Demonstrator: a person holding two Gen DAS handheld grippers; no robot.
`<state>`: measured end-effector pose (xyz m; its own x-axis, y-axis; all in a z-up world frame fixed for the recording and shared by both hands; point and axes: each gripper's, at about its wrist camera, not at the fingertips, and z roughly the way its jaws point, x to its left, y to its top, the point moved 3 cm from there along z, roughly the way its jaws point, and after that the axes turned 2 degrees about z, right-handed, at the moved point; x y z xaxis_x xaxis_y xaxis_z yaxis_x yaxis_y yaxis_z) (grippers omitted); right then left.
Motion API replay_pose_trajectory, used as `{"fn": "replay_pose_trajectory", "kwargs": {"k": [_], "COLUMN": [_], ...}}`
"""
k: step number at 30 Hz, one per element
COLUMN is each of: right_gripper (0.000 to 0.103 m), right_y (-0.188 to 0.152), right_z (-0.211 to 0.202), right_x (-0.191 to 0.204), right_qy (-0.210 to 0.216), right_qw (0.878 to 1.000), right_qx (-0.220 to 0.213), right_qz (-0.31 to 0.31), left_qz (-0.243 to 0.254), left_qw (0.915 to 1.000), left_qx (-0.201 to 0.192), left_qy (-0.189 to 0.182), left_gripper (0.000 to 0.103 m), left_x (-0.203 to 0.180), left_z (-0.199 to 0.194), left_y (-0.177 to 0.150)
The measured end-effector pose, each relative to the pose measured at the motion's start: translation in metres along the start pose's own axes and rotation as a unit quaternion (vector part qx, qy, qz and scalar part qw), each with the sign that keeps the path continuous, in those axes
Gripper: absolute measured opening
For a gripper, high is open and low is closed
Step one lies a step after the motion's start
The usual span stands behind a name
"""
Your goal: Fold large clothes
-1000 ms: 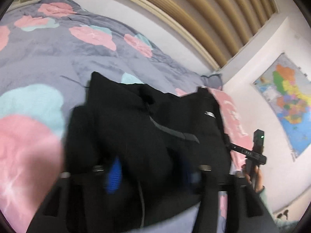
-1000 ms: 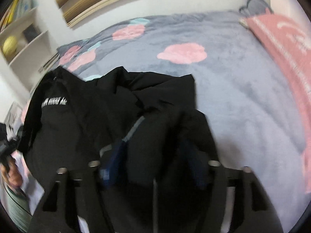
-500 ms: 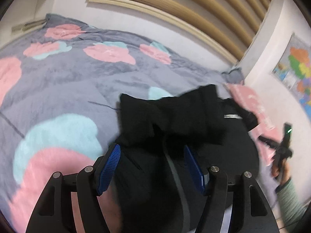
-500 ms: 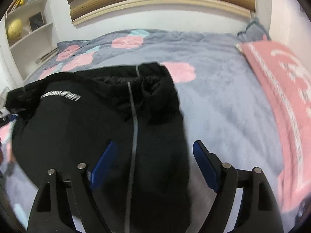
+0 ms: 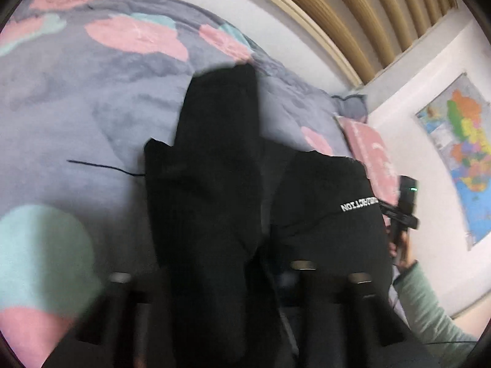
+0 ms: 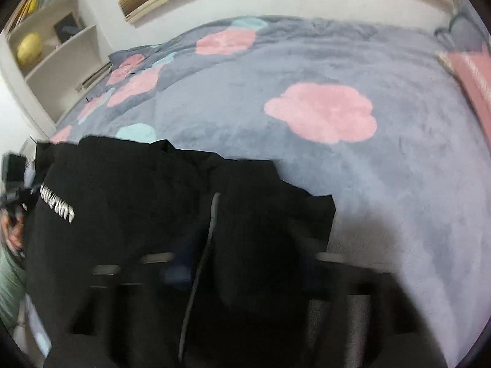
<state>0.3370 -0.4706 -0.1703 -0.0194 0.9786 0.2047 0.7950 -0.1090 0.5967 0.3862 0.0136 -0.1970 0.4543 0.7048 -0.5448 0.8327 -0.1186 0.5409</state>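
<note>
Nearest my cameras, black fabric is draping over both tools. My left gripper (image 5: pixel 214 279) is lying buried under a dark fold, and I cannot tell how its jaws are standing. My right gripper (image 6: pixel 242 263) is likewise blurred behind cloth; whether it is pinching anything is not showing. The black garment (image 5: pixel 214 168) is sprawling in soft, matte heaps on the bed, a pale grey stripe (image 6: pixel 211 214) running down one panel and white lettering (image 5: pixel 359 204) crossing another. Beneath it, a plush grey blanket (image 6: pixel 383 184) is spreading wide, dotted with pink and teal cloud shapes. A pink pillow (image 5: pixel 371 159) is sitting near the wall. Farther back, a slatted wooden headboard (image 5: pixel 353 15), a colourful wall map (image 5: pixel 463 153) and white shelves (image 6: pixel 58 46) are framing the room.
</note>
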Motion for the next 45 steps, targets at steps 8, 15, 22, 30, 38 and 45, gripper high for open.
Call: {"fn": "replay_pose_trajectory", "kwargs": {"k": [8,15,22,30,38,45], "right_gripper": [0.023,0.021,0.027,0.057,0.079,0.098], "right_y": [0.027,0.078,0.033,0.031,0.027,-0.020], "right_z": [-0.085,-0.080,0.072,0.039,-0.084,-0.101], "right_x": [0.042,0.037,-0.009,-0.003,0.068,0.159], "right_qy": [-0.069,-0.167,-0.190,-0.230,-0.175,-0.096], "right_qw": [0.993,0.980,0.975,0.968,0.976,0.994], "right_qx": [-0.089,-0.111,0.068,0.013,-0.087,-0.025], "right_qz": [-0.045,0.006,0.090,0.099,0.099,0.054], "left_qz": [0.054,-0.041,-0.188,-0.141,-0.010,0.072], "left_qw": [0.9900,0.9870,0.9805,0.9858,0.9807,0.9880], "left_qx": [-0.130,-0.135,-0.018,-0.038,-0.079,-0.102], "left_qy": [0.015,0.077,0.054,0.083,0.179,0.090], "left_gripper": [0.012,0.012,0.023,0.029,0.042,0.060], "left_x": [-0.077,-0.049,0.059,0.044,-0.038,-0.142], "left_z": [-0.084,-0.045,0.058,0.020,-0.067,-0.069], "left_y": [0.030,0.064,0.015,0.010,0.007,-0.046]}}
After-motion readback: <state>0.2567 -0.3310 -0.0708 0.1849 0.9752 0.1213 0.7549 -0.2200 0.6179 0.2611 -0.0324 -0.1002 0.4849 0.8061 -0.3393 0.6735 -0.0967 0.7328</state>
